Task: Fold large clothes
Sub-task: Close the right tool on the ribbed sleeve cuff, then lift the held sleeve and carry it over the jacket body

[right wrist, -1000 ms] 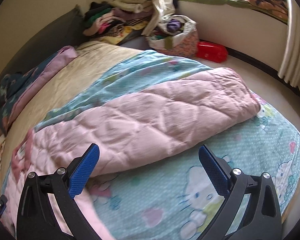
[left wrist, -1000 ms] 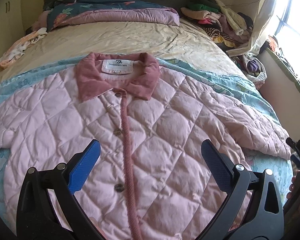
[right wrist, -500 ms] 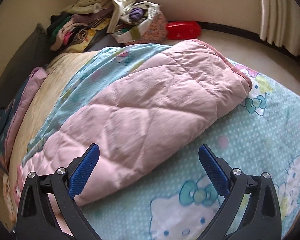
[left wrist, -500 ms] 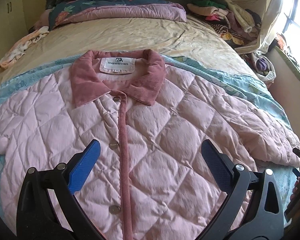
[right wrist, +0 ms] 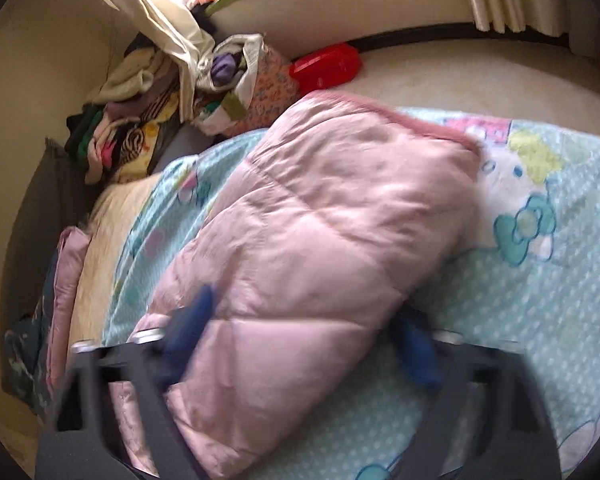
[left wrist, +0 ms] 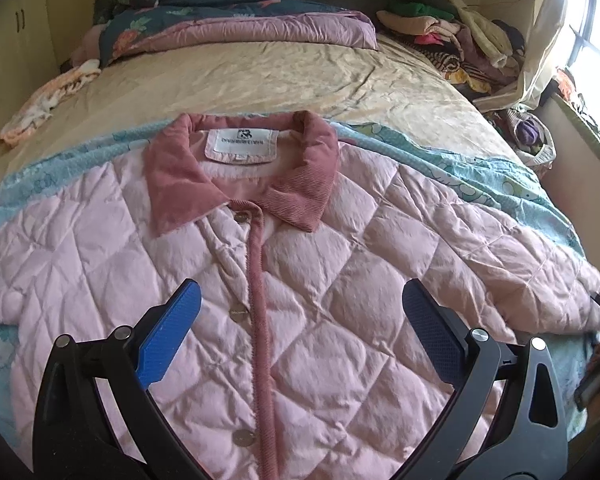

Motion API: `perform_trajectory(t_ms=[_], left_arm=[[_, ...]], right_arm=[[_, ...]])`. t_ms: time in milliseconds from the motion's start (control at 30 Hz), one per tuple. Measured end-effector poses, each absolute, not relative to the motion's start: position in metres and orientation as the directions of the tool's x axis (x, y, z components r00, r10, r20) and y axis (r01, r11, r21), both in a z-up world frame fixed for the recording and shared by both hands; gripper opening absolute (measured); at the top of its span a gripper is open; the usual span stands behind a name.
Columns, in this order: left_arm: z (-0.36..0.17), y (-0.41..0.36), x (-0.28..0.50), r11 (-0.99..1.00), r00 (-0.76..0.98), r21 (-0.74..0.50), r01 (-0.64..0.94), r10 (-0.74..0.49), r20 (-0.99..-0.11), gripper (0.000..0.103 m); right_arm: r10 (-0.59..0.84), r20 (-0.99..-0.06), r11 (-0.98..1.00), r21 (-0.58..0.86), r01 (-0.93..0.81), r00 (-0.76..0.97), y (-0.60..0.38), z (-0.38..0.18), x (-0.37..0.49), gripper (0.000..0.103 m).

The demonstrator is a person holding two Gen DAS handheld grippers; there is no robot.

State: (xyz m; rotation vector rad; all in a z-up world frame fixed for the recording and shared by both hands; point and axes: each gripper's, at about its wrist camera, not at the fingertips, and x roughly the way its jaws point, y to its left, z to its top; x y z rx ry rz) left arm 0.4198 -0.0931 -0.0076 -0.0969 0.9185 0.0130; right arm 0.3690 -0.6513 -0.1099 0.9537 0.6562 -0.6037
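- We see the pink quilted jacket (left wrist: 320,280) lying front-up and buttoned on the light-blue cartoon-print sheet (left wrist: 500,184), its collar (left wrist: 240,176) toward 12 o'clock.
- Diamond stitching puffs its smooth shell; collar and placket are dusty-rose corduroy, with a white label inside.
- Our left gripper (left wrist: 300,332) hovers wide open, holding nothing.
- Our right gripper (right wrist: 304,344), blurred, is closing around the sleeve (right wrist: 320,240), which extends toward 1 o'clock; contact is unclear.
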Motion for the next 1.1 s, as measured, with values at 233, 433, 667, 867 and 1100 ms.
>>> perform_trajectory(t_ms=[233, 433, 667, 867, 1100], left_arm=[[0.001, -0.082, 0.416, 0.993, 0.606, -0.105, -0.052, -0.052, -0.794, 0.095], [0.028, -0.073, 0.406, 0.992, 0.643, -0.121, -0.046, -0.063, -0.763, 0.095], [0.056, -0.051, 0.392, 0.990, 0.686, -0.125, -0.061, -0.049, -0.726, 0.095], [0.065, -0.026, 0.384, 0.991, 0.697, -0.124, -0.053, -0.052, -0.715, 0.095], [0.059, 0.008, 0.374, 0.987, 0.695, -0.154, -0.056, -0.072, -0.715, 0.095]], right_arm=[[-0.134, -0.646, 0.628, 0.531, 0.569, 0.751, -0.634, -0.057, 0.378, 0.019], [-0.108, -0.555, 0.785, 0.462, 0.413, 0.825, -0.588, 0.014, 0.384, 0.018], [-0.054, -0.475, 0.896, 0.365, 0.252, 0.879, -0.521, 0.080, 0.391, 0.017], [-0.028, -0.426, 0.956, 0.252, 0.149, 0.904, -0.456, 0.122, 0.390, 0.016], [0.053, -0.390, 0.979, 0.202, 0.029, 0.919, -0.388, 0.144, 0.385, 0.016]])
